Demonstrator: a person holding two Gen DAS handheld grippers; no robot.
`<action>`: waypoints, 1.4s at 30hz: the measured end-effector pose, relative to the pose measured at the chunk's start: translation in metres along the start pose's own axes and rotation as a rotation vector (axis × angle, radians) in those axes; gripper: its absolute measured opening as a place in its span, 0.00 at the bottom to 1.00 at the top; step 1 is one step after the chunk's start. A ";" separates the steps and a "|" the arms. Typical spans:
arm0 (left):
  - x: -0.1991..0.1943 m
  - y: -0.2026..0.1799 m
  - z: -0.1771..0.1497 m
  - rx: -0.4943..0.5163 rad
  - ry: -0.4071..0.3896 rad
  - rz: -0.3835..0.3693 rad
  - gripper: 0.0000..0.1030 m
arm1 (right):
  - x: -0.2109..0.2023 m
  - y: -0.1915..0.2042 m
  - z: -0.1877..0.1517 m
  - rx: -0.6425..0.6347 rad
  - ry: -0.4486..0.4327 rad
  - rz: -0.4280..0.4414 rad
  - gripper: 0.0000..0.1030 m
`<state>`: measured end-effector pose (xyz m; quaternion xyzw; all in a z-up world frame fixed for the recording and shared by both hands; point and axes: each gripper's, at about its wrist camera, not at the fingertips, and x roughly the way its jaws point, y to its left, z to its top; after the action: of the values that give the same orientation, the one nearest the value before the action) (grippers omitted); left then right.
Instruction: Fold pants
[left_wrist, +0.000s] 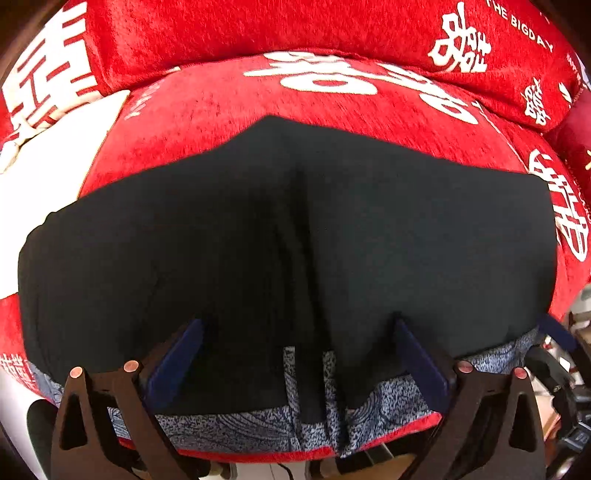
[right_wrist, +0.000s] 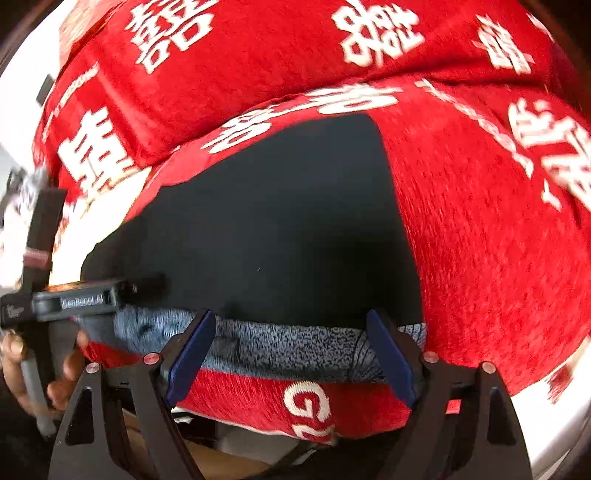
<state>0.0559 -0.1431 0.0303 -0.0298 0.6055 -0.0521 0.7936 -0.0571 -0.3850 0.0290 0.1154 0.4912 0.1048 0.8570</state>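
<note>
Left tongs (left_wrist: 295, 354) gape wide, fingers down on the black pants (left_wrist: 258, 229) near the sofa (left_wrist: 221, 107) seat's front edge. Right tongs (right_wrist: 291, 354) also gape wide, over the grey patterned band (right_wrist: 280, 347) along that edge. Only the right view shows a hand (right_wrist: 22, 365) gripping the other tool at left; only the left view shows the pants' centre crease.

Pants (left_wrist: 288, 240) lie spread on the sofa seat (left_wrist: 207, 107), cushions (left_wrist: 258, 26) behind; my left tool (left_wrist: 295, 354) and right tool (right_wrist: 291, 350) at their near edge.
</note>
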 end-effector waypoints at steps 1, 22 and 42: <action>0.001 0.001 0.000 -0.005 0.004 -0.003 1.00 | -0.004 0.001 0.006 -0.002 -0.013 0.010 0.84; 0.003 0.003 -0.007 -0.005 -0.037 -0.010 1.00 | 0.020 0.028 0.037 -0.116 -0.021 -0.168 0.95; -0.016 0.012 -0.017 -0.014 -0.062 0.004 1.00 | 0.017 0.059 0.033 -0.181 -0.069 -0.315 0.97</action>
<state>0.0362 -0.1293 0.0395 -0.0357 0.5808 -0.0452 0.8120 -0.0243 -0.3272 0.0487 -0.0369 0.4623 0.0091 0.8859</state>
